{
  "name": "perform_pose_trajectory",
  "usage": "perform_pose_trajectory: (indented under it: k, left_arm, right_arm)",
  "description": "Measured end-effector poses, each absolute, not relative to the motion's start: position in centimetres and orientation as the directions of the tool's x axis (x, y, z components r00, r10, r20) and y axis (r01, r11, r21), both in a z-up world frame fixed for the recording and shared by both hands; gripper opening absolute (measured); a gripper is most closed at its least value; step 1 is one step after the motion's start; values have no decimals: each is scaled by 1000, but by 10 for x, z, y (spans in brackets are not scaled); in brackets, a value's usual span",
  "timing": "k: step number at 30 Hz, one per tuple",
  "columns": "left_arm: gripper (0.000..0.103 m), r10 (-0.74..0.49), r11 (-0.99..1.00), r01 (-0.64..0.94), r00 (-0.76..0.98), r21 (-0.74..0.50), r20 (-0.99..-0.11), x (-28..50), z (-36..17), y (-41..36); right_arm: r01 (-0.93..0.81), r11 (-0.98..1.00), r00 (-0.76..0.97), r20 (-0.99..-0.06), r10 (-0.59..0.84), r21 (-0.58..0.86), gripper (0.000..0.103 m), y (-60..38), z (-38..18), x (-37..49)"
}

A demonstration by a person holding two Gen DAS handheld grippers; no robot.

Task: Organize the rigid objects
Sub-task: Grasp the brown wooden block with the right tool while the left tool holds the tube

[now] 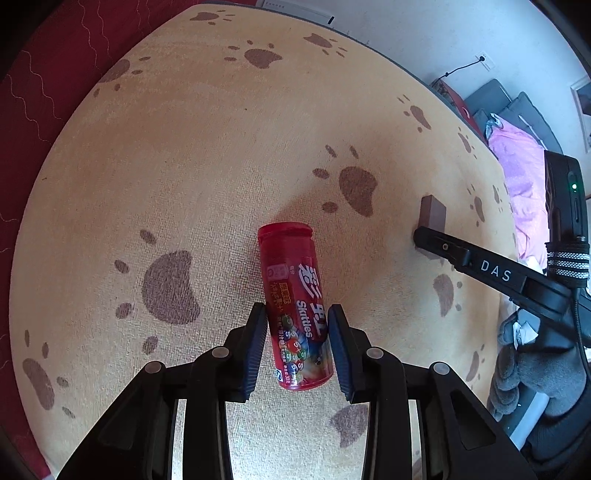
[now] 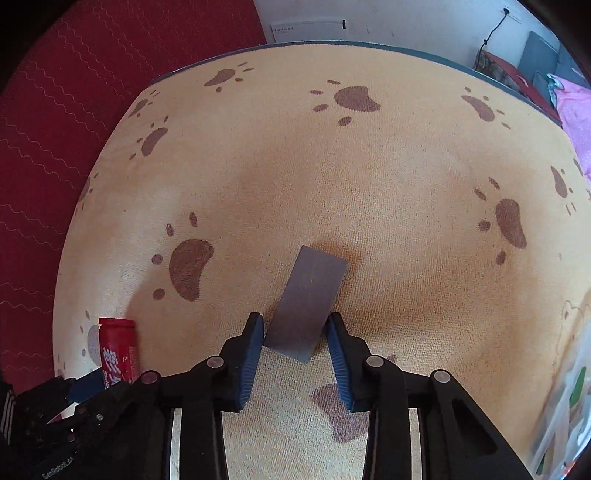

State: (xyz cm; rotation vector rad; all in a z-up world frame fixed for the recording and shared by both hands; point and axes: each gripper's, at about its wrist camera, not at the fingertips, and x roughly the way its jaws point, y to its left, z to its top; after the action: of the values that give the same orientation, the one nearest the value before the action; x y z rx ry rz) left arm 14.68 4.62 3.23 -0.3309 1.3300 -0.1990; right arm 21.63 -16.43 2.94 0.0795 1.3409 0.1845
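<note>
My left gripper [image 1: 297, 325] is shut on a red Skittles tube [image 1: 293, 306], which points away from me over the tan paw-print mat [image 1: 221, 147]. The tube also shows at the lower left of the right wrist view [image 2: 118, 350]. My right gripper [image 2: 295, 332] is shut on a flat brown rectangular block [image 2: 308, 299], held tilted just above the mat. In the left wrist view the same block [image 1: 433, 212] shows at the right, with a right gripper finger [image 1: 443, 247] in front of it.
The mat lies on a red quilted cover [image 1: 44, 92]. Beyond its far edge are a white wall [image 2: 406, 18], grey cushions [image 1: 517, 107] and a pink cloth [image 1: 524, 162]. A clear plastic container [image 2: 569, 387] sits at the right edge.
</note>
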Motion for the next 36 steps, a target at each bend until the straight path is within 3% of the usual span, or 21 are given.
perform_pose_trajectory:
  k: [11,36]
  left_arm:
    - [35,-318,941,-50,215,-335,-924,149,24,41]
    - [30,-338,939,14,231,-344,-912,132,42,21]
  right_arm:
    - [-70,982,230,-955,189,177,30,-173,37,202]
    - [-73,980,223,-955,197,185,29,-186,31,189]
